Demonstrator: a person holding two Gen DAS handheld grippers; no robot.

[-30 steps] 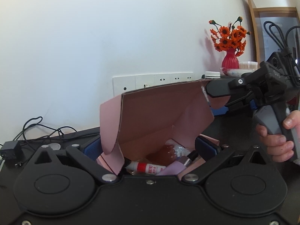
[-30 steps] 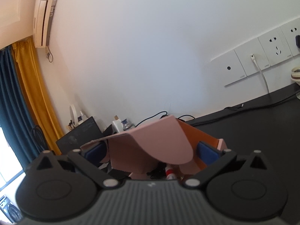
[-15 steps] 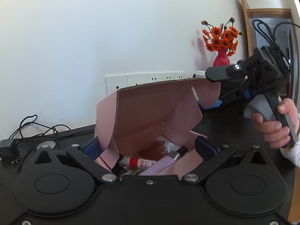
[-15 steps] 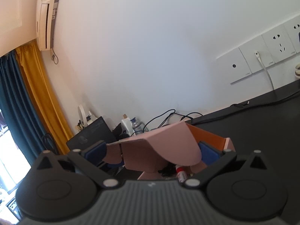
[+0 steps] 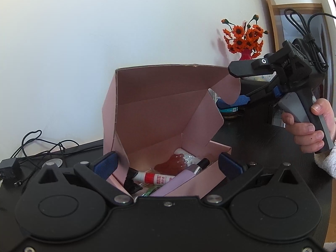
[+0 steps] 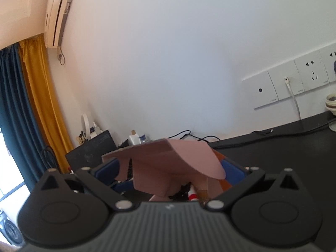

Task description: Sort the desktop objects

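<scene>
On the black desk (image 5: 262,142), between the spread fingers of the left gripper (image 5: 167,164), stands a pink cardboard box (image 5: 159,109) with its lid raised upright at the back. Inside lie a white glue stick with a red band (image 5: 154,177), a lilac tube with a black cap (image 5: 184,175), a translucent red paw-shaped piece (image 5: 173,164), a small black clip (image 5: 131,181) in the near-left corner and a scrap of something green (image 5: 150,191). The gripper body cuts off the box's near wall and the lower ends of the tube and the green item, so what the green thing is cannot be told.

The left jaws stand wide apart, one blue pad at each side of the box, holding nothing. The right gripper (image 5: 233,103) reaches in from the right, level with the lid's side flap (image 5: 226,88); its blue pads sit at the flap's edge, and in its own view the jaws are open with the curved flap (image 6: 178,159) between them, though whether a pad touches the card is unclear. A hand (image 5: 308,130) wraps the grey handle, fingers curled around its front, a white fuzzy sleeve (image 5: 326,161) at the wrist.

Behind, a red vase of orange flowers (image 5: 244,40) is partly hidden by the gripper.
</scene>
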